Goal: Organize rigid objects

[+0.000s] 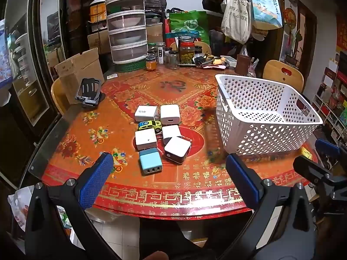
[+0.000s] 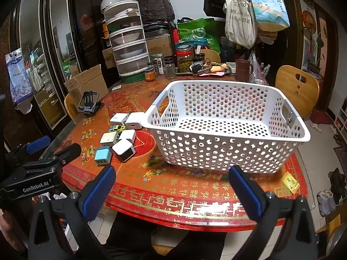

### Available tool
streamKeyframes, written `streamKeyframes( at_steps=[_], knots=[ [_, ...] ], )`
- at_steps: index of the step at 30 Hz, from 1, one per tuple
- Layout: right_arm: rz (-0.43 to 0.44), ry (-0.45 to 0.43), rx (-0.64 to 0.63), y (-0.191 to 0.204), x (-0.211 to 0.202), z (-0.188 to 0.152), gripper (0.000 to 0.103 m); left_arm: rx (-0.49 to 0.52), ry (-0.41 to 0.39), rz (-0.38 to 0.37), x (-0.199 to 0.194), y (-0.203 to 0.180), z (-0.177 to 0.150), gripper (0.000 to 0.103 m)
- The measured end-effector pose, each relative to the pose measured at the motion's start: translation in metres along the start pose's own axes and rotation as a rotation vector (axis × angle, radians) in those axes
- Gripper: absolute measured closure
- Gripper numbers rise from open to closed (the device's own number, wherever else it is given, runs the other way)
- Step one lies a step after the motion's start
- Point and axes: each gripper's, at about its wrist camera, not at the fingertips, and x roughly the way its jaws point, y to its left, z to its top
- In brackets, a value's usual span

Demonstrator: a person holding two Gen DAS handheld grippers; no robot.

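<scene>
A cluster of chargers lies mid-table: a light blue one nearest, a white and black one, several white cubes such as this one, and a green-yellow toy car. The cluster also shows in the right wrist view, with the blue charger nearest. An empty white perforated basket stands to their right. My left gripper is open and empty, just short of the blue charger. My right gripper is open and empty, in front of the basket.
The round table has a red patterned cover. Jars, a stacked food cover, a brown mug and clutter line its far side. A black phone stand sits at left. Wooden chairs surround it.
</scene>
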Motion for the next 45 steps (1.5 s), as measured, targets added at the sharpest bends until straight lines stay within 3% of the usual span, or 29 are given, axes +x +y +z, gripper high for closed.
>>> streamKeyframes(
  at_steps=[45],
  knots=[
    [0.0,0.002,0.002,0.0023,0.0013,0.0004,0.0,-0.001,0.001,0.002,0.0018,0.0015,-0.0013,0.001]
  ],
)
